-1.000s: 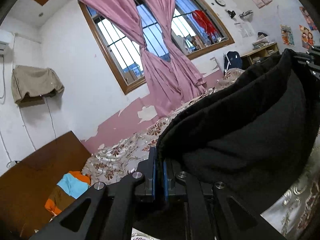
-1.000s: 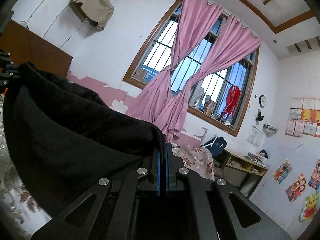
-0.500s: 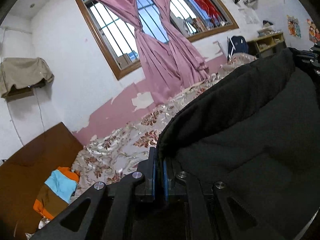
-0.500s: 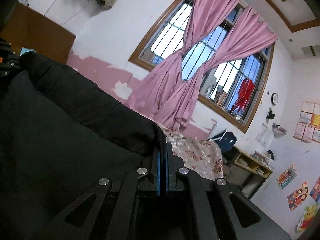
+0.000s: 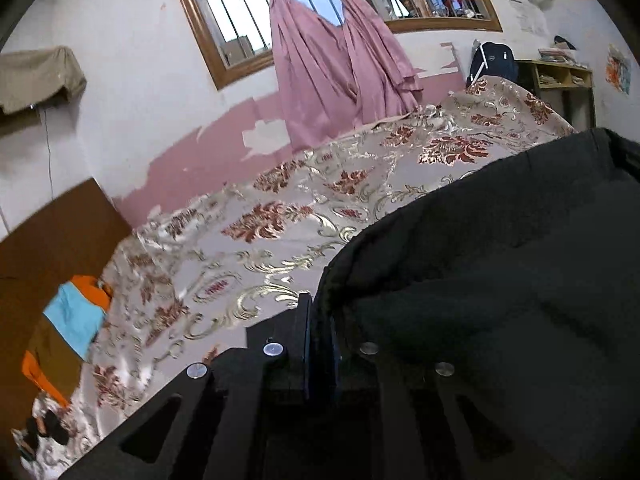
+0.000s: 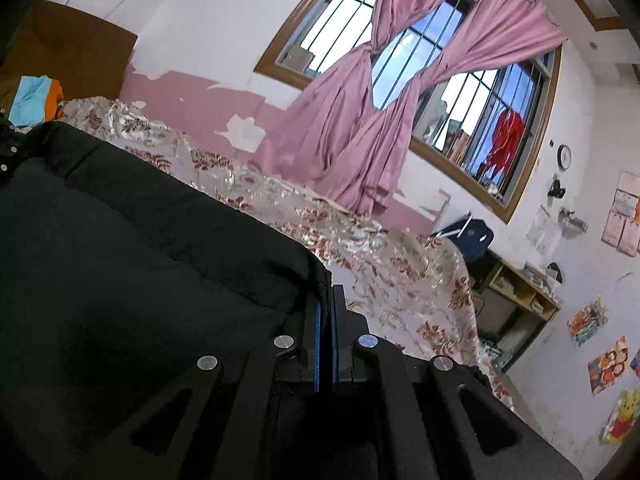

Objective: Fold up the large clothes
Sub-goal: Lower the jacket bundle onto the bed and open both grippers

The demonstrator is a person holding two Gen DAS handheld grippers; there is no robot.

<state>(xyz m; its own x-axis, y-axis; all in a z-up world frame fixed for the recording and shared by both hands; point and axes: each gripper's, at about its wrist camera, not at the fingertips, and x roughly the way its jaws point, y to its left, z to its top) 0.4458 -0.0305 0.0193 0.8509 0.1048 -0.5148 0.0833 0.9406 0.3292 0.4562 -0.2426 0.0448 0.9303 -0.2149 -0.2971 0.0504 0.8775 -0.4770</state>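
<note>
The black cloth (image 5: 500, 280) has come down over the bed (image 5: 280, 220); left gripper (image 5: 320, 320) loosening its pinch, right gripper (image 6: 326, 304) pinching it tight.

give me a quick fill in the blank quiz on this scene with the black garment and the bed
1. The garment pinched in both grippers is ____ in colour.
2. The curtains at the window are ____.
3. The floral bedspread lies ____ the garment.
4. The right gripper grips the garment's ____ corner in its own view.

Missing words: black; pink; under; right
</note>
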